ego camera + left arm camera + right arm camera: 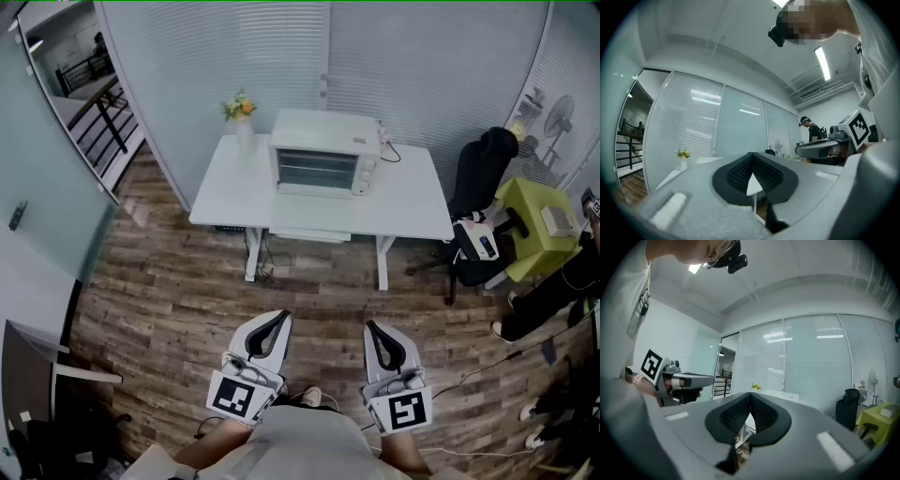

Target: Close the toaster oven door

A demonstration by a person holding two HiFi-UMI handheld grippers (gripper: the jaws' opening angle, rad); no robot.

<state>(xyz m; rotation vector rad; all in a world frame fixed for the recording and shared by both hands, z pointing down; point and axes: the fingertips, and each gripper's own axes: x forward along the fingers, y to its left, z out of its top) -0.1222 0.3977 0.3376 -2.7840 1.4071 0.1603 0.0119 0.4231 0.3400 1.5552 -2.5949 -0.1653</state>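
A wooden plank floor (169,281) fills most of the head view, closed off at the back by a glass wall with lowered blinds (234,56). Against that wall stands a white table (412,202). To the right of the table are a black office chair (480,173) and a yellow-green cabinet (534,230), with a standing fan (561,117) behind them.

The toaster oven (323,155) sits at the middle of the table's rear edge, its windowed front facing the person and its knobs on the right side of that front. From this far off I cannot tell whether its door is fully up or down.

Both grippers are held low at the bottom of the head view, over the floor and well apart from the table's front edge, both pointing toward it. The left gripper (281,317) has its jaws closed, the ribbed pads meeting at the tip with nothing between them. The right gripper (370,325) is closed the same way and holds nothing.

A small vase of yellow flowers (242,117) stands at the table's rear left corner, just beside the oven's left side.
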